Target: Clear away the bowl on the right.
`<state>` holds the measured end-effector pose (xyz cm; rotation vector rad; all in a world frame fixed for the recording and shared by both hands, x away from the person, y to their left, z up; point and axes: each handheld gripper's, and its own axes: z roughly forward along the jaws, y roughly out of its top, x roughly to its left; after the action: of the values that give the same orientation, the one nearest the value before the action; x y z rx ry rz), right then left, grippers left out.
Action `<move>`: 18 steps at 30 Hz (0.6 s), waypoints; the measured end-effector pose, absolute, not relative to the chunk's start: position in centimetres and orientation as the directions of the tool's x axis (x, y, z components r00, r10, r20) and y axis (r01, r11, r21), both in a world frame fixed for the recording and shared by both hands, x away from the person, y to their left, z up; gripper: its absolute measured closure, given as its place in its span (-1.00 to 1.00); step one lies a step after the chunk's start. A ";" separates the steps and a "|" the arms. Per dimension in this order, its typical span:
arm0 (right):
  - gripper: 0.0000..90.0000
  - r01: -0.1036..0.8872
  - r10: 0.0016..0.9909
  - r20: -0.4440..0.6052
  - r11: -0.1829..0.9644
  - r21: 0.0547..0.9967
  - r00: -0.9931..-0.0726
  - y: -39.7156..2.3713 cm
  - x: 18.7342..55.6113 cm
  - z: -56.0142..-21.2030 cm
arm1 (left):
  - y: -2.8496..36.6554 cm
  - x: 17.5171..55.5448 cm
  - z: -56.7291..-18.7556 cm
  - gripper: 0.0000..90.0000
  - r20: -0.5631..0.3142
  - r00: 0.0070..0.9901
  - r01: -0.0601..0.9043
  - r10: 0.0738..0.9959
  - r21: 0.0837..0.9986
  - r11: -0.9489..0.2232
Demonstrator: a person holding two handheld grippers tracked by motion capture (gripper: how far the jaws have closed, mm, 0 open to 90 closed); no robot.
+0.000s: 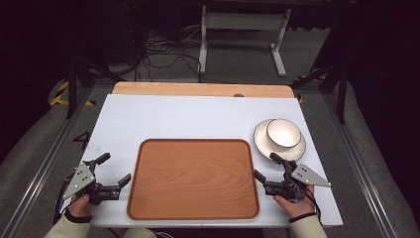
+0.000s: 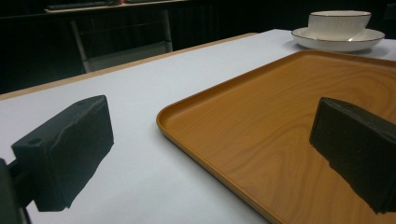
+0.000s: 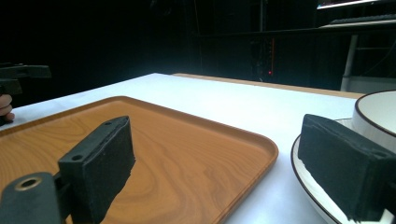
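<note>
An empty wooden tray point(image 1: 193, 142) lies in the middle of the white table top point(image 1: 188, 116). To its right stands a white bowl point(image 1: 283, 133) on a white plate point(image 1: 260, 143). My left gripper point(image 1: 117, 167) rests at the tray's left edge, open, with nothing between its jaws. Just below the plate, at the tray's right edge, my right gripper point(image 1: 264, 165) is open and holds nothing. In the left gripper view, the left gripper point(image 2: 210, 154) straddles the tray's corner point(image 2: 161, 122), with the bowl point(image 2: 338, 22) far off. In the right gripper view, the right gripper point(image 3: 219, 163) spans the tray's rim point(image 3: 271, 150) and the plate point(image 3: 310, 187).
A bare wooden strip point(image 1: 198, 89) runs along the table's back edge. Metal rails point(image 1: 44, 163) flank both sides. Beyond stand a white desk frame point(image 1: 242, 22) and floor cables point(image 1: 163, 54). The person's other hand and gripper point(image 3: 16, 74) appear at the far left of the right gripper view.
</note>
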<state>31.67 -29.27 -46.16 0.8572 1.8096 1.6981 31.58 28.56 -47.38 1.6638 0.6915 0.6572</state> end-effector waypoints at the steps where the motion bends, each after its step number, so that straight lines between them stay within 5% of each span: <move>1: -0.76 0.104 0.739 0.057 0.018 0.994 -0.672 -29.3 31.7 -46.2 | 28.6 31.6 -47.4 -0.99 0.060 0.668 0.097 0.741 0.981 -0.166; 18: -0.72 0.112 0.731 0.057 0.026 0.993 -0.680 -29.2 31.8 -46.1 | 28.6 31.6 -47.4 -0.99 0.061 0.671 0.097 0.739 0.981 -0.170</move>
<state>31.78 -29.24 -46.13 0.8539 1.8311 1.6992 31.59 28.63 -47.36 1.6682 0.6880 0.6556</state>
